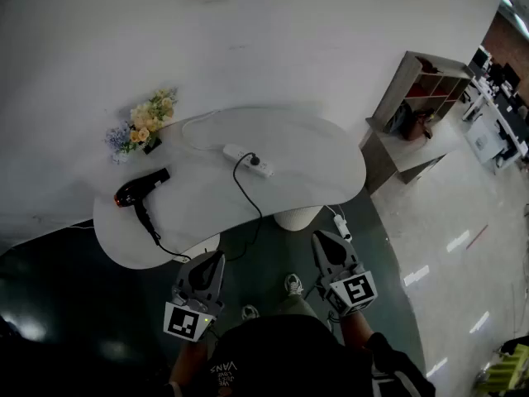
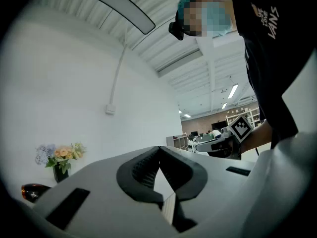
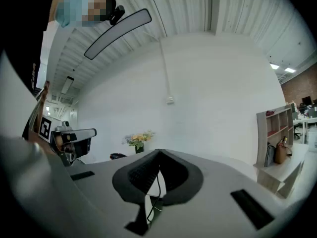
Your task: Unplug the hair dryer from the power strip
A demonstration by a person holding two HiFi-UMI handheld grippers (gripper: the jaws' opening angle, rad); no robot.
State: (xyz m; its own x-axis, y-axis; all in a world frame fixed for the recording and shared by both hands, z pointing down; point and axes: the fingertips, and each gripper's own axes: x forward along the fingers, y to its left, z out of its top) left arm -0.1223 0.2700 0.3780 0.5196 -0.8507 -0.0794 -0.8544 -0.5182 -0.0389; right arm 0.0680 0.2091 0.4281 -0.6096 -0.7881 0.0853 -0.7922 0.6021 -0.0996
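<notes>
A black hair dryer [image 1: 139, 188] lies on the left part of the white table [image 1: 314, 151]. Its black cord [image 1: 245, 195] droops off the front edge, then loops up to a black plug [image 1: 254, 160] seated in the white power strip [image 1: 247, 160] at the table's middle. My left gripper [image 1: 213, 257] and right gripper [image 1: 320, 238] hover below the table's front edge, both shut with nothing held. In the left gripper view the jaws [image 2: 159, 148] meet at their tips, and the dryer [image 2: 32, 191] peeks in at the far left. The right gripper [image 3: 159, 151] looks level toward the table.
A small vase of flowers [image 1: 147, 122] stands at the table's back left edge. A wooden shelf unit [image 1: 417, 93] stands to the right on a low white platform. A second white plug block [image 1: 340, 226] lies on the floor by the table's pedestal. A white wall rises behind.
</notes>
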